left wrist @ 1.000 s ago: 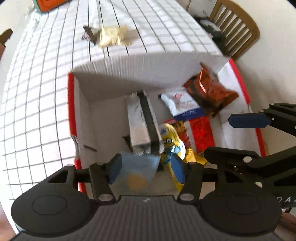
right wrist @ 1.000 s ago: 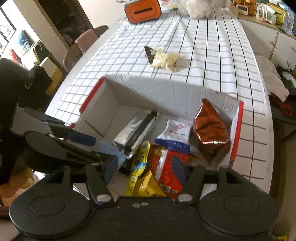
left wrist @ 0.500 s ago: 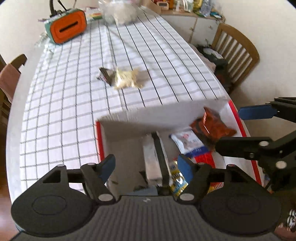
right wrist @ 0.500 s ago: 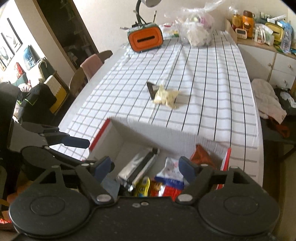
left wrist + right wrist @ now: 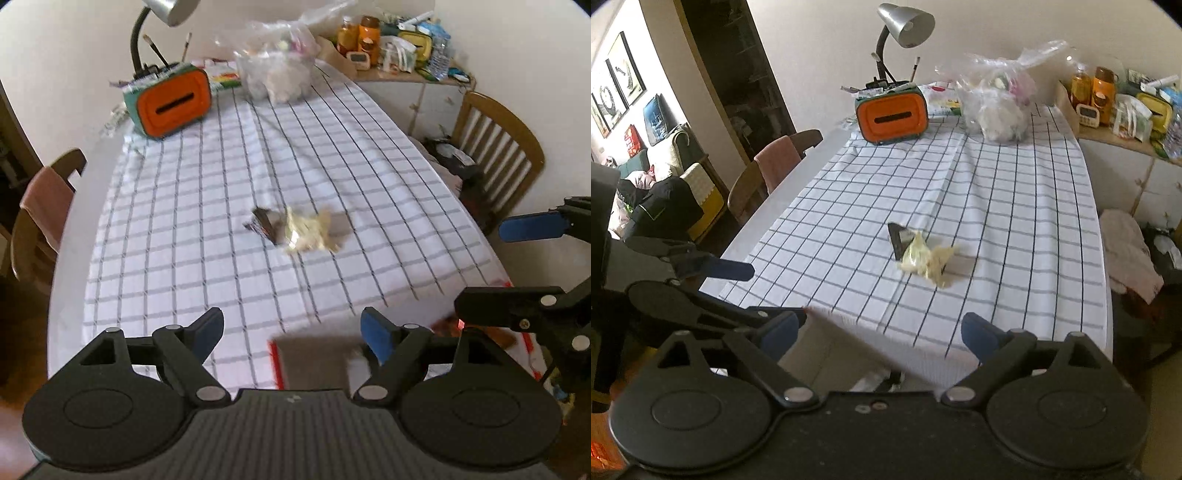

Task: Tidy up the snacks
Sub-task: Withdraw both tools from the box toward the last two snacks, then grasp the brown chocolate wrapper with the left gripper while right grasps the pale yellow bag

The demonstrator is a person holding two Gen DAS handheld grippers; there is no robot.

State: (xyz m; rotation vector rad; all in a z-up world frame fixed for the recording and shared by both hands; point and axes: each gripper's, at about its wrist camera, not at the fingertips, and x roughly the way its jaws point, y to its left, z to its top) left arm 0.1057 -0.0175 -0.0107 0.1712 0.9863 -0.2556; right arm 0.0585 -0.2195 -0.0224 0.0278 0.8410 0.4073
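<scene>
On the checked surface (image 5: pixel 1015 206), two snack packets (image 5: pixel 923 254) lie well beyond the box (image 5: pixel 314 360). Both the left gripper (image 5: pixel 291 332) and right gripper (image 5: pixel 879 334) have empty jaws, opening; each should straddle one packet squarely before closing.

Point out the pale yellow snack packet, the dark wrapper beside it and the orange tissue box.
Pale yellow snack packet (image 5: pixel 929 260), right wrist view, on its crumpled middle.
Dark wrapper (image 5: pixel 898 239), right wrist view, on its flat dark face.
Orange tissue box (image 5: pixel 170 104), left wrist view, on its orange front, just above the slot.

white tablecloth (image 5: pixel 997 221) with dark grid; orange box (image 5: pixel 892 118).
</scene>
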